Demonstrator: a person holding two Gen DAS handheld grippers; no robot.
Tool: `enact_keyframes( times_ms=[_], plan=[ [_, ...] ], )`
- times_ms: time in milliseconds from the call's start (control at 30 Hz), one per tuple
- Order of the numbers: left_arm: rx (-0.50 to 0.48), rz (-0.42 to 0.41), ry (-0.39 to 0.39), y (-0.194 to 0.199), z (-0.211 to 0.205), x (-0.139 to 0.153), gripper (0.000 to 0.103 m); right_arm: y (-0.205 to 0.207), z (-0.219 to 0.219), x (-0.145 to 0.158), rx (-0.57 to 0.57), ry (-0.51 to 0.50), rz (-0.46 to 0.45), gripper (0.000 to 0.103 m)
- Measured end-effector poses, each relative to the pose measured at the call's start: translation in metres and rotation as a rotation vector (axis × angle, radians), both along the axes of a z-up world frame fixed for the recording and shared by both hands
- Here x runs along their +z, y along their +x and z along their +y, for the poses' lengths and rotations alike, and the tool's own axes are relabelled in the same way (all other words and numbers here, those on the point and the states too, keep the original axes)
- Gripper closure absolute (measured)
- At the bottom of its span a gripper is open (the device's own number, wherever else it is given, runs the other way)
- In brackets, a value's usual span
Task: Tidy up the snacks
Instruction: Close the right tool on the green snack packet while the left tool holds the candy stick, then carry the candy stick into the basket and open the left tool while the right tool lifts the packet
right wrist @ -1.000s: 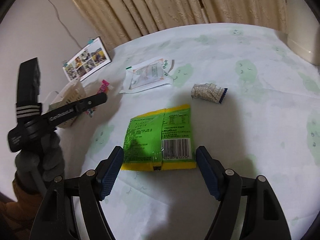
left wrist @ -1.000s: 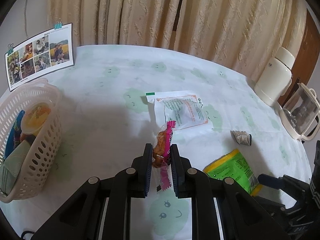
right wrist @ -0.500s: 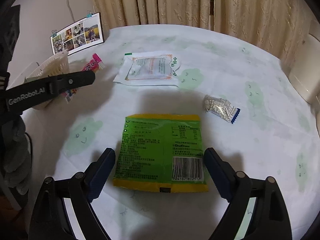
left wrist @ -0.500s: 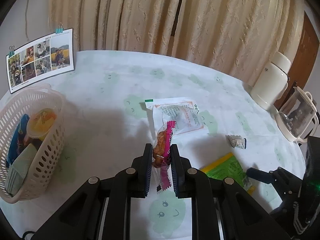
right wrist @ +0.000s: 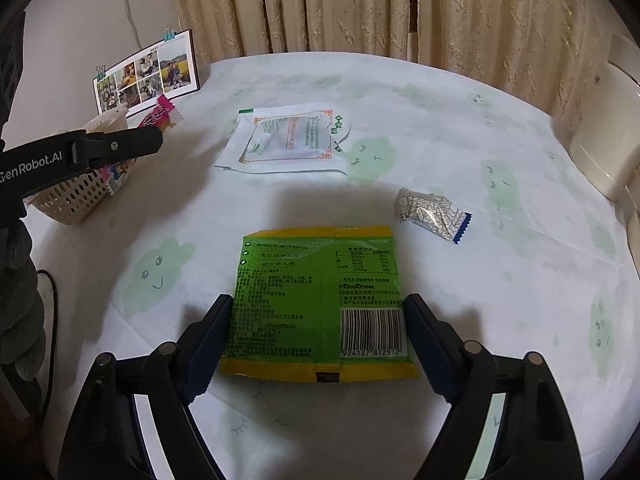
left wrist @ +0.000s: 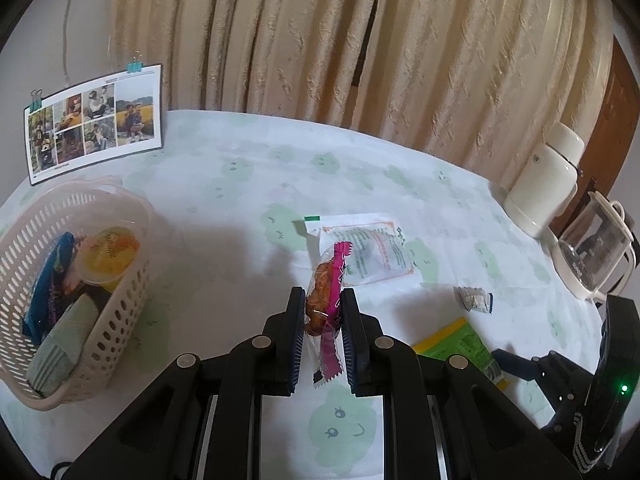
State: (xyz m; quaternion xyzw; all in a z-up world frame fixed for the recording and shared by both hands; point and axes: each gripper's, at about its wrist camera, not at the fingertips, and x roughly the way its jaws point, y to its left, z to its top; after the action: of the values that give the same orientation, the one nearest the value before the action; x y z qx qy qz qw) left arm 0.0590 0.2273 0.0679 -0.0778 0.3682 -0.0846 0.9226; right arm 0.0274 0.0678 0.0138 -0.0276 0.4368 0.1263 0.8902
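L: my left gripper [left wrist: 320, 320] clamped on pink-wrapped snack [left wrist: 326, 280], held upright (clear of cloth) | basket [left wrist: 132, 280] at 9 o'clock, likely drop | R: right gripper [right wrist: 318, 320] jaws apart, straddling green packet [right wrist: 316, 280] flat on table, readying pinch

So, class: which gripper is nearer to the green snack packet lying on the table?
Right. The right gripper is open with a finger on either side of the green snack packet. The left gripper is off toward the basket, clamping a pink-wrapped snack.
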Motion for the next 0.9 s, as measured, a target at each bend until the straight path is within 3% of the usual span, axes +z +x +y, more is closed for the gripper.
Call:
enact_keyframes(
  times_ms=[500, 900],
  plan=[
    [0.089, -0.075, 0.028, -0.007, 0.016, 0.014, 0.085, -0.007, -0.008, 0.01, -0.044, 0.139, -0.034, 0.021],
    [0.257, -0.162, 0.046, -0.017, 0.057, 0.031, 0.085, -0.007, -0.005, 0.012, -0.041, 0.186, -0.044, 0.021]
  ],
)
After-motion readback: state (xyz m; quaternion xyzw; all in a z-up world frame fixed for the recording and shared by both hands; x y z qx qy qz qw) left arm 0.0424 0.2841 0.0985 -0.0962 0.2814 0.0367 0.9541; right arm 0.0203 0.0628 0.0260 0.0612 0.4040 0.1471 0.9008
